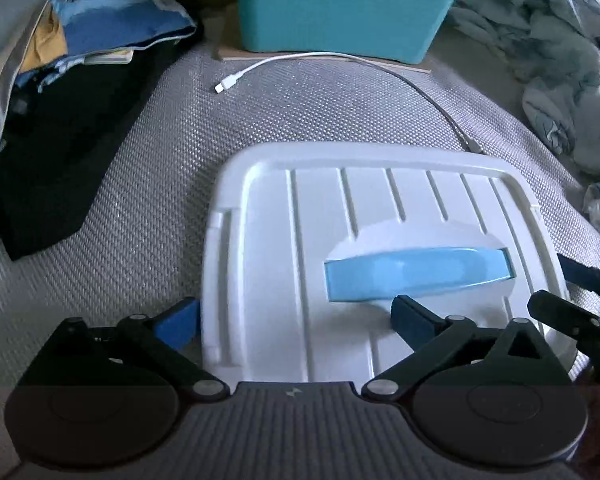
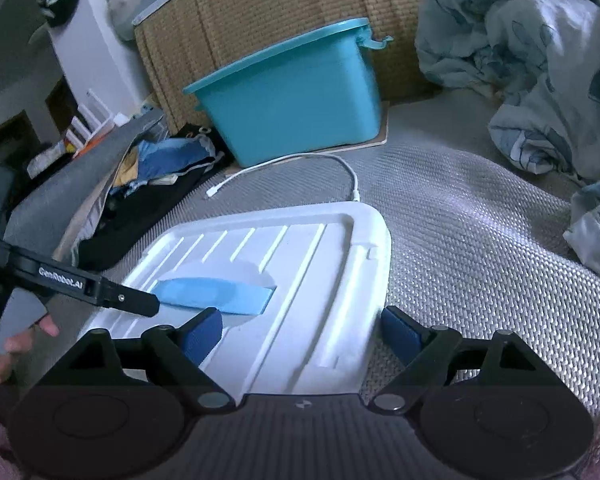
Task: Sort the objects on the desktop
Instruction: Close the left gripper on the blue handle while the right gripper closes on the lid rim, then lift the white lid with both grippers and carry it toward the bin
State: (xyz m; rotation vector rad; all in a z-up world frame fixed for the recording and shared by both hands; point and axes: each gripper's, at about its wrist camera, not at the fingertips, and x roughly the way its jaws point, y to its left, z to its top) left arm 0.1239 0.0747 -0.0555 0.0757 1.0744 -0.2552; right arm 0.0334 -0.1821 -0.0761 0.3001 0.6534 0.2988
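I hold both tools wide open and empty over the white ribbed plastic lid (image 1: 380, 240): the left gripper (image 1: 296, 320) straddles its left edge, the right gripper (image 2: 302, 330) its right edge. To lift cleanly, I close both on the rims together. Its pale blue handle (image 1: 416, 274) lies flat, just ahead.

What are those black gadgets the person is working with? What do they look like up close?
Each is a handheld two-finger tool. The left gripper and right gripper have black jointed linkage arms with silver pivot pins, round black discs at the base, a ribbed grey body between them, and blue fingertip pads. Seen from the right wrist view, the left tool carries white lettering, roughly "GenRoboLAI". No sleeves or cables on the tools are visible.
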